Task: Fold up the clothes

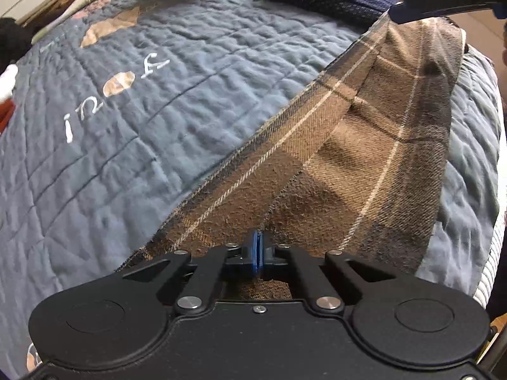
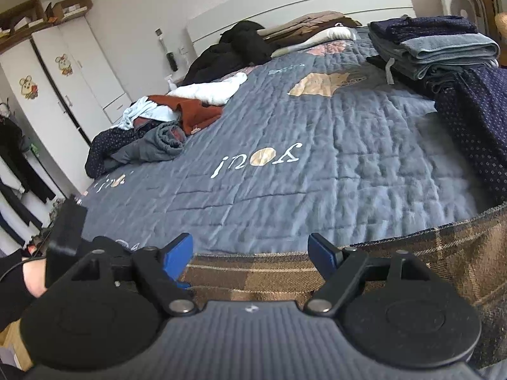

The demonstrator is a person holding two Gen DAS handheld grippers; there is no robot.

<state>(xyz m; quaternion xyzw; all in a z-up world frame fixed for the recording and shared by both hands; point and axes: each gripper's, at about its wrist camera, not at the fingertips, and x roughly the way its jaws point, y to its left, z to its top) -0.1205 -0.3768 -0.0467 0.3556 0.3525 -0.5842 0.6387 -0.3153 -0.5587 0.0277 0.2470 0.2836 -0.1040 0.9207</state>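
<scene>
While L gripper [image 1: 259,250] pinches plaid cloth [image 1: 364,145], R gripper [image 2: 250,253] gapes.

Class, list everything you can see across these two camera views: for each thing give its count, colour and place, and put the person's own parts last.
Plaid cloth: one, brown and grey, near edge of the bed.
Quilt: one, grey-blue with white lettering, covering the bed.
Folded stack: one, blue and grey towels, far right of the bed.
Dotted fabric: one, navy, right side beside the stack.
Unfolded pile: one, rust, white, pale blue and grey pieces, left side of the bed.
Black garment: one, by the headboard.
Wardrobe: one, white with stickers, left wall.
Left gripper: blue fingers shut on the plaid cloth.
Right gripper: blue fingers open above the cloth edge.
</scene>
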